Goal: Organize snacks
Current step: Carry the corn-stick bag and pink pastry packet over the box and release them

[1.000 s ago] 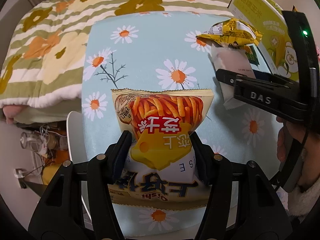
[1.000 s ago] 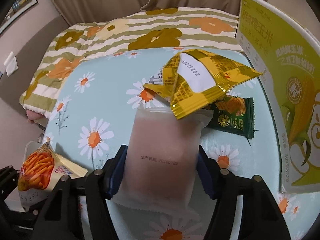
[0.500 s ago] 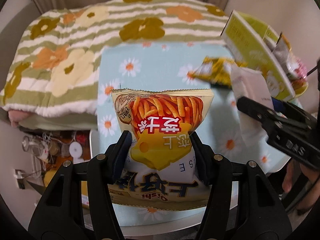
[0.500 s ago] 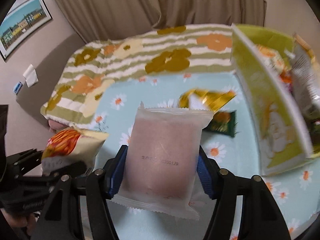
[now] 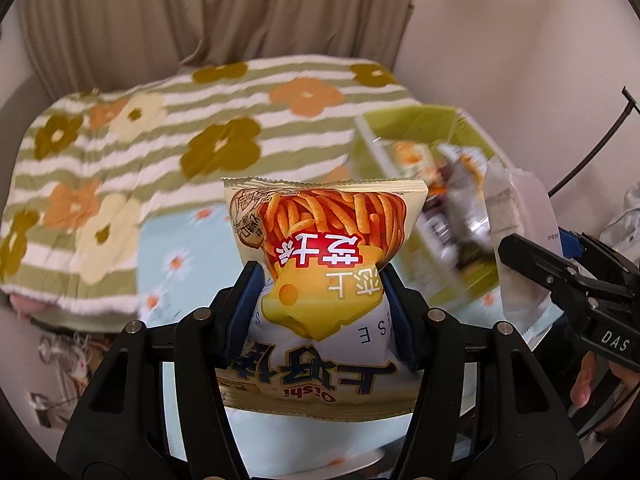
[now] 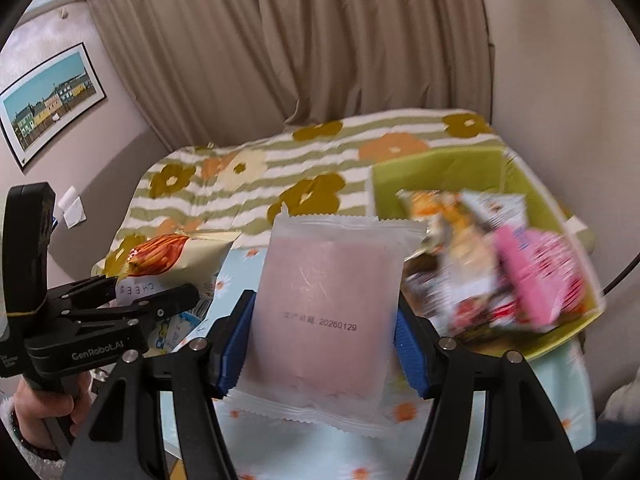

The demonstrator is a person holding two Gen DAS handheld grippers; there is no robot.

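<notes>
My left gripper is shut on a yellow bag of cheese sticks and holds it high above the daisy tablecloth. My right gripper is shut on a frosted pink snack packet, also lifted. The green box holds several snack bags and lies to the right of both grippers. In the left wrist view the right gripper and its packet show at the right. In the right wrist view the left gripper and its bag show at the left.
A bed with a striped flower blanket lies behind the table. Beige curtains hang at the back. A framed picture hangs on the left wall. The box shows blurred in the left wrist view.
Both grippers have risen with their snacks and tilted up, so the table has dropped low in view. The box's open top with its bags has come into view.
</notes>
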